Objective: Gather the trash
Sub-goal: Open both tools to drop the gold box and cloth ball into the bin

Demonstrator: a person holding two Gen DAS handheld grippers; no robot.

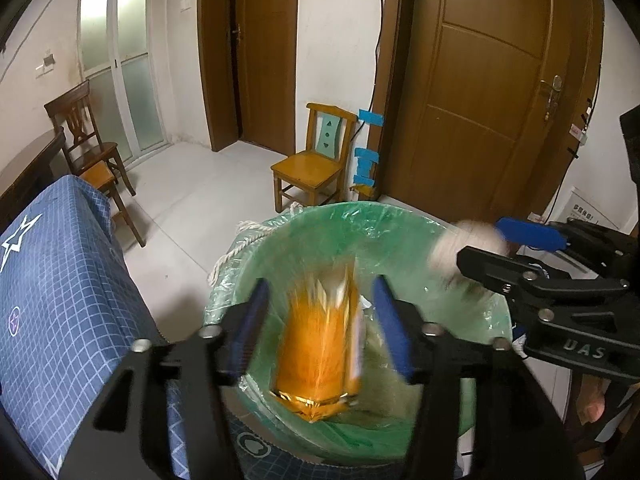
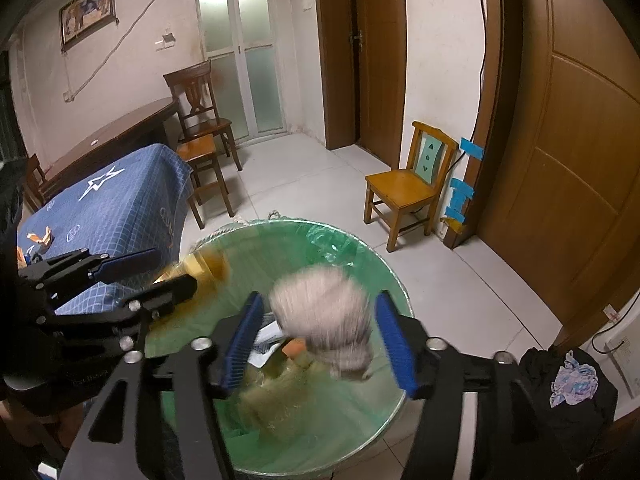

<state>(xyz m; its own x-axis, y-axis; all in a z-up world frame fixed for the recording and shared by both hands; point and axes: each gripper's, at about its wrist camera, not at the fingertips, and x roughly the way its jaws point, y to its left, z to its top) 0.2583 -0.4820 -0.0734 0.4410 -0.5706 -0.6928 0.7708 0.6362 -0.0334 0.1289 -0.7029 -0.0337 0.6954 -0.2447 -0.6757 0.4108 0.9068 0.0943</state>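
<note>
A bin lined with a green bag (image 1: 400, 232) (image 2: 360, 256) stands on the floor below both grippers. My left gripper (image 1: 320, 320) is open above it; a blurred orange wrapper (image 1: 320, 344) hangs free between its fingers, over the bin. It shows as an orange blur (image 2: 208, 266) in the right wrist view, by the left gripper (image 2: 172, 270). My right gripper (image 2: 320, 336) is open over the bin; a blurred white crumpled paper ball (image 2: 324, 320) (image 1: 460, 248) is free between its fingers. The right gripper (image 1: 484, 246) shows at the right of the left wrist view. Other trash (image 2: 280, 376) lies in the bin.
A table with a blue checked cloth (image 1: 60, 280) (image 2: 108, 200) stands left of the bin, with orange scraps (image 2: 40, 238) on it. A small yellow chair (image 1: 312, 160) (image 2: 412, 184) stands by the wall behind the bin. Dark chairs (image 2: 200, 120) and wooden doors (image 1: 488, 80) stand further off.
</note>
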